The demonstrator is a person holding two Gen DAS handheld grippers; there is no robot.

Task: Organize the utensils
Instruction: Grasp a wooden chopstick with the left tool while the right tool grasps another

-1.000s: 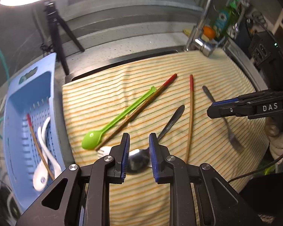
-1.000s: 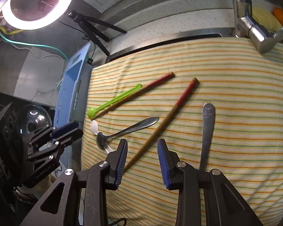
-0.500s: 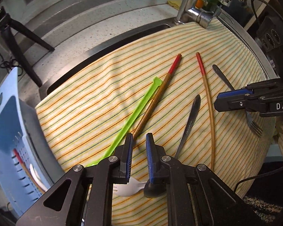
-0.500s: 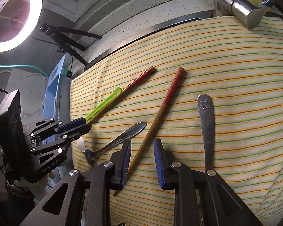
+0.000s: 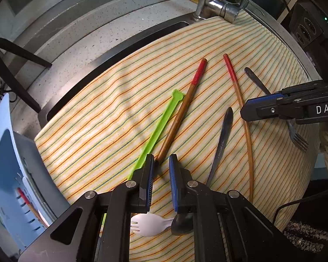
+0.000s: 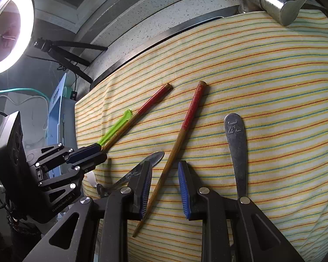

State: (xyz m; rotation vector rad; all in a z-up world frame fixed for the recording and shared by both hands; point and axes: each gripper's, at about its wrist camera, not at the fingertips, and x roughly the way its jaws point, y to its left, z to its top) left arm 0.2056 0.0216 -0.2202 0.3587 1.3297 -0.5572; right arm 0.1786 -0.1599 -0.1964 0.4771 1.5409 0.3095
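A striped cloth point(image 5: 98, 120) lies beside the tap point(image 5: 216, 6), and the utensils lie on it

The left tool point(image 5: 160, 159) points down at the thin end of a red-topped chopstick point(image 5: 181, 111). Its jaws have just been closing. Now they are almost together, with a small gap. The chopstick end sits in the gap against one pad, and the other pad does not touch it. So it is not gripped. The side of this tool reads "GenRobot.AI"

A green spoon point(image 5: 159, 126) lies right beside that chopstick.

The right tool point(image 6: 165, 166) stands over the second chopstick point(image 6: 181, 135). Its jaws have just been closing too. They are apart, with the stick between them and free. Its side reads "DAS"

A metal spoon point(image 5: 223, 135) lies between the two chopsticks. The writing on its handle is too small to read. A fork point(image 6: 236, 148) lies at the right, with a stamped mark on its handle that I cannot read. A white spork point(image 5: 150, 224) lies under the left tool.

A blue basket point(image 5: 2, 163) stands left of the cloth
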